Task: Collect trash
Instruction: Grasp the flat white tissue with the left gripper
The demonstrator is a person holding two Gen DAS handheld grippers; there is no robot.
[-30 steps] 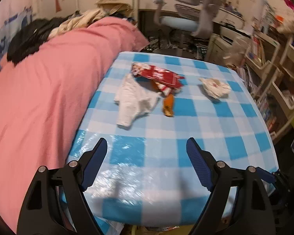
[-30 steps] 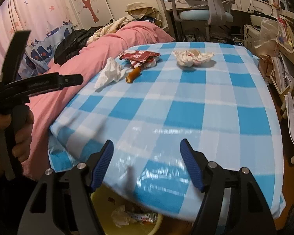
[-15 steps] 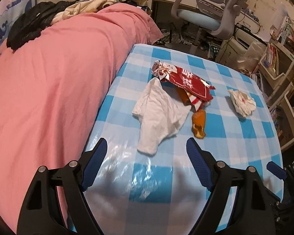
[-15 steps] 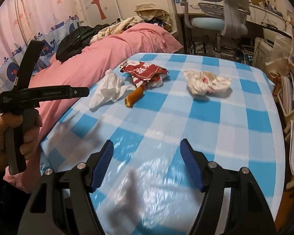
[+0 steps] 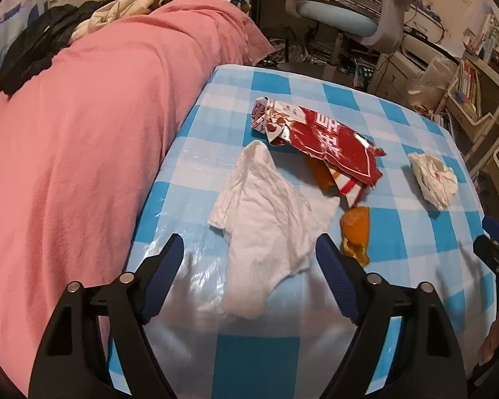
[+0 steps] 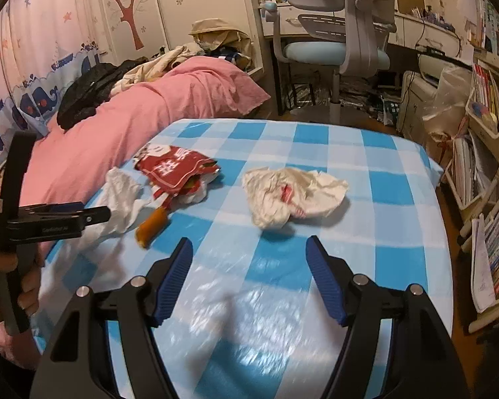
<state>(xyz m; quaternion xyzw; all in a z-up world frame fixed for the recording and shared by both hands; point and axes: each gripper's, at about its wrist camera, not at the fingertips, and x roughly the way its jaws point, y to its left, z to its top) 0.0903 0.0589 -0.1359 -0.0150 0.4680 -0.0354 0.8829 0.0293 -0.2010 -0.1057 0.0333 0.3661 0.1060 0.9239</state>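
Note:
Trash lies on a blue-and-white checked tablecloth (image 5: 415, 259). A white crumpled tissue (image 5: 266, 226) lies right in front of my open, empty left gripper (image 5: 249, 259); it also shows in the right wrist view (image 6: 123, 199). Beyond it are a torn red snack wrapper (image 5: 329, 143) (image 6: 173, 169) and an orange wrapper piece (image 5: 356, 229) (image 6: 151, 226). A crumpled white wrapper with red print (image 6: 292, 196) (image 5: 434, 179) lies just beyond my open, empty right gripper (image 6: 249, 266).
A bed with a pink blanket (image 5: 83, 133) borders the table's left side, with clothes piled on it. An office chair (image 6: 336, 33) and desk stand behind. Bookshelves (image 6: 482, 166) line the right.
Both grippers have moved forward over the table toward the trash. The tissue now lies close before the left gripper and the white wrapper close before the right one. Both stay open.

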